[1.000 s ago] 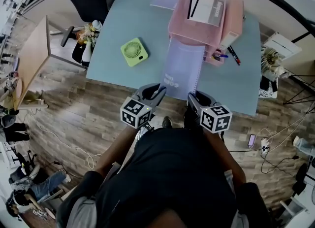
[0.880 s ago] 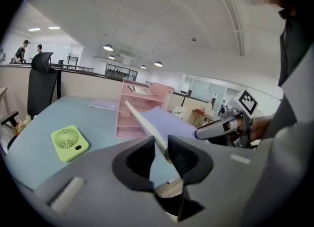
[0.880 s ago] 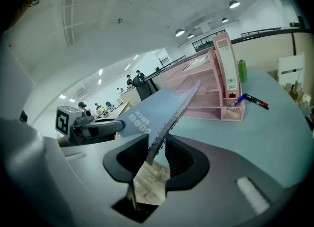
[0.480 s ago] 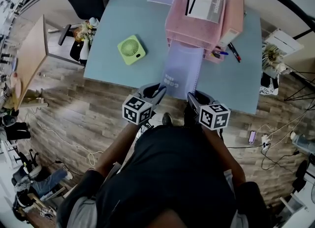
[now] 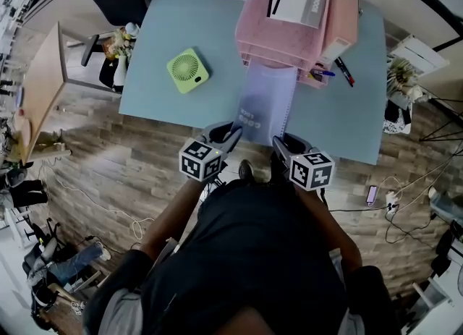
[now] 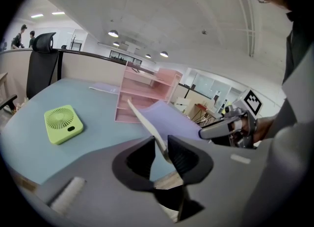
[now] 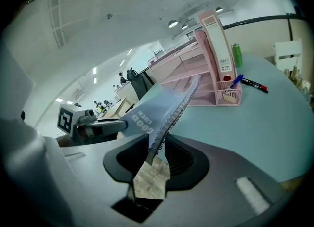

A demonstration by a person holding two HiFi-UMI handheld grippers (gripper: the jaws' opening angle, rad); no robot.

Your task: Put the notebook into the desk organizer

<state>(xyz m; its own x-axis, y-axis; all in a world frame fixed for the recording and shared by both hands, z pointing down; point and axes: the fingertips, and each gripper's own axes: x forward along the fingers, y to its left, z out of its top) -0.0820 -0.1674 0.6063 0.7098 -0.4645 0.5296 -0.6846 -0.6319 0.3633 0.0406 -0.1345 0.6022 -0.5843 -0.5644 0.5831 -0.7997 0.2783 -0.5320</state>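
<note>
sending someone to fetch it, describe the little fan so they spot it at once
On the light blue desk, look left of the pink desk organizer in the head view. The small square fan lies flat there, touching nothing; its lime green body and round grille set it apart from the lilac spiral notebook.

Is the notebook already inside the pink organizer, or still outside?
Outside: most of the notebook hangs over the table before the organizer; the left gripper and right gripper grip its near corners.
</note>
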